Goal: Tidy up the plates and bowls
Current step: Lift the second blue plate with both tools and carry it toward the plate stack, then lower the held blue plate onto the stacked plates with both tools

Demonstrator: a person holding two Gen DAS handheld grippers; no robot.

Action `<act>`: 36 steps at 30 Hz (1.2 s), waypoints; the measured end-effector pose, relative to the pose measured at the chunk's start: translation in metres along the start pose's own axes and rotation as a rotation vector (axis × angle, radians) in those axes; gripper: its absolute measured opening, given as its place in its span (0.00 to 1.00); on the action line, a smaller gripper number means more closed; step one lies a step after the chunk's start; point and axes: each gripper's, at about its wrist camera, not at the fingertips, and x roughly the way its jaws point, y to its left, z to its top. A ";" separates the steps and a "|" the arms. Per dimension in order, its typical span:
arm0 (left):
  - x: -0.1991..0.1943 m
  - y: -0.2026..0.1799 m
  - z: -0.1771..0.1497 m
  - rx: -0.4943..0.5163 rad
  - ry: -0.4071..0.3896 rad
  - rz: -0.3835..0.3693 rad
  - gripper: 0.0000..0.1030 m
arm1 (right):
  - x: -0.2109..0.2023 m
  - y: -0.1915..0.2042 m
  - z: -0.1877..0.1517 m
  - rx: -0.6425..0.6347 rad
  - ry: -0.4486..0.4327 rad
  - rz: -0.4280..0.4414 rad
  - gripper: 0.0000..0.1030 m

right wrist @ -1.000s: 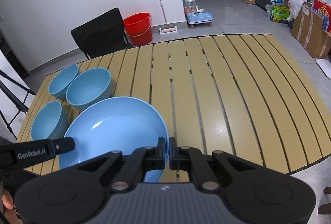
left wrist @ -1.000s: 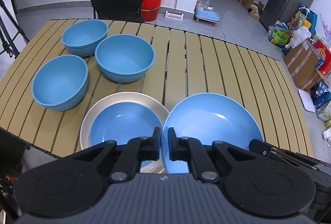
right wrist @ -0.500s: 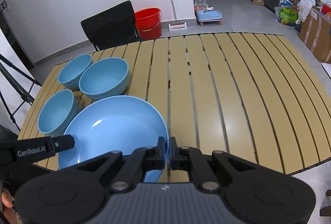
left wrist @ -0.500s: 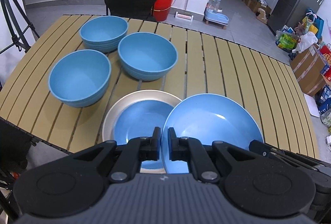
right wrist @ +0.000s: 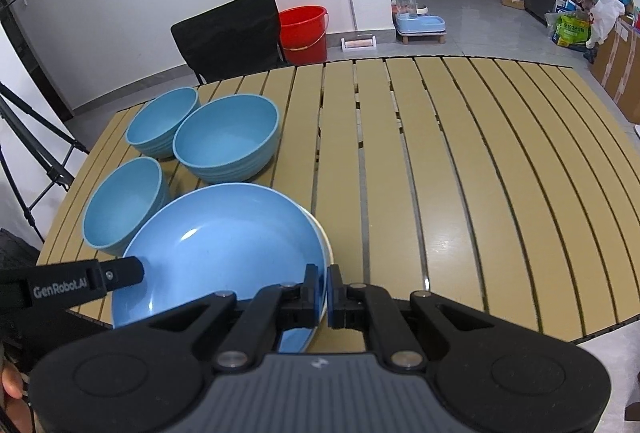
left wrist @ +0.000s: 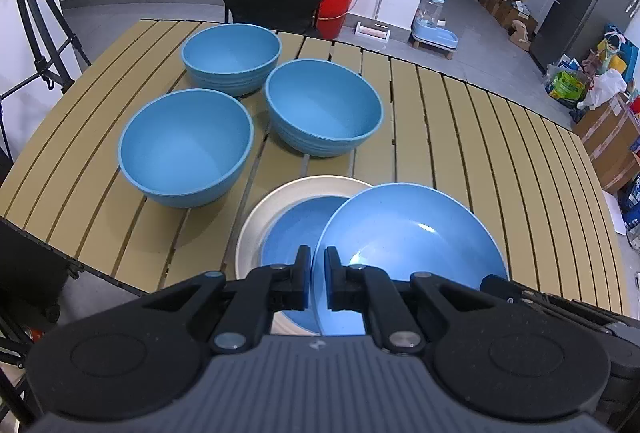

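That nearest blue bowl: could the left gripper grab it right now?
Probably not yet. The left gripper is shut on the rim of the blue plate, shared with the right gripper. The way to the nearest bowl looks free, but the plate must go down first.

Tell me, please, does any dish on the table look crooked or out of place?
Yes. The blue plate, clamped at opposite rims by the left gripper and the right gripper, sits tilted and off-centre over the cream plate, not nested. The three blue bowls stand upright and unstacked.
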 end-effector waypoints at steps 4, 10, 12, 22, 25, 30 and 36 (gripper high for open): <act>0.007 0.009 0.002 -0.007 0.003 0.004 0.08 | 0.008 0.007 -0.001 -0.006 0.008 0.005 0.03; 0.019 0.019 0.004 -0.001 0.000 0.006 0.08 | 0.021 0.017 -0.001 -0.006 0.011 0.003 0.03; 0.022 0.020 0.005 0.000 -0.002 0.009 0.08 | 0.025 0.019 -0.001 -0.005 0.012 0.002 0.03; 0.045 0.032 0.007 -0.001 0.004 0.018 0.08 | 0.047 0.027 -0.002 -0.006 0.020 0.002 0.03; 0.054 0.035 0.007 -0.003 0.014 0.026 0.08 | 0.053 0.030 -0.002 -0.016 0.020 -0.003 0.03; 0.066 0.038 0.004 0.000 0.017 0.035 0.08 | 0.062 0.034 -0.005 -0.043 0.016 -0.017 0.03; 0.076 0.036 0.002 0.016 0.011 0.045 0.08 | 0.070 0.036 -0.007 -0.064 0.004 -0.034 0.03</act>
